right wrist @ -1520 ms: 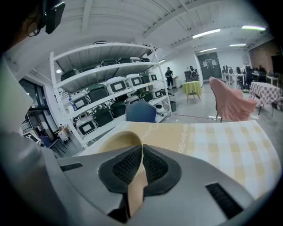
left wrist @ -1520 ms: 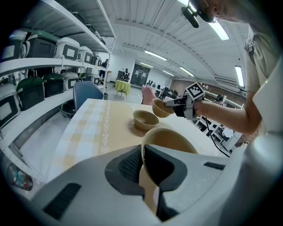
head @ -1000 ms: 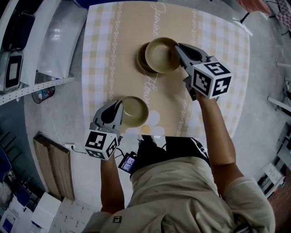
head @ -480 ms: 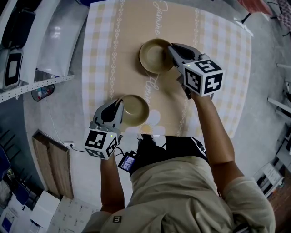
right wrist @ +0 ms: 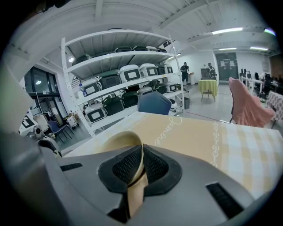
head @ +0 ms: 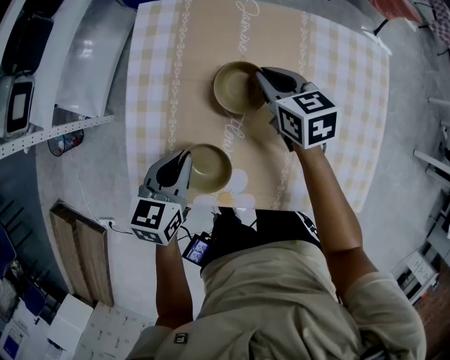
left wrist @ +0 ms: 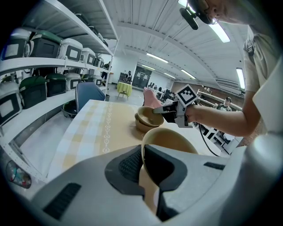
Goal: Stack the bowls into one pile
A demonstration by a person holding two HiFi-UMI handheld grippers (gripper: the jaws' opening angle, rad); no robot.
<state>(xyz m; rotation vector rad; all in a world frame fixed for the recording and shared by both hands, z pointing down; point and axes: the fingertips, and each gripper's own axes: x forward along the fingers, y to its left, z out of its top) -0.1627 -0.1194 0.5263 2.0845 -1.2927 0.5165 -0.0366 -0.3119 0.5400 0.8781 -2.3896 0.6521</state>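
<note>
Head view puts the work at the second-bowl step; the right tongs [head: 261,77] are clenched on the rim of the upper bowl [head: 235,88], which looks seated inside the lower bowl [left wrist: 140,126] at the far middle of the counter [head: 162,84]. The right gripper view confirms it, the pads pinching a thin tan rim [right wrist: 121,141] between them. The left tongs [head: 184,163] are likewise clamped on the rim of the near bowl [head: 209,169], close to the counter's front edge and well apart from the pile; whether that bowl rests on the cloth or hangs just above it I cannot tell.

Next, as I judge it: the right tongs should let go and draw clear to the side without dragging the upper bowl askew; then the near bowl must be carried across, levelled, centred over the pile and lowered in.

Writing: the cloth [head: 330,49] bears cursive lettering [head: 246,14] along its tan middle band, seemingly beginning with a J, not surely legible; the marker cubes [head: 307,118] carry only black-and-white squares, no brand.
</note>
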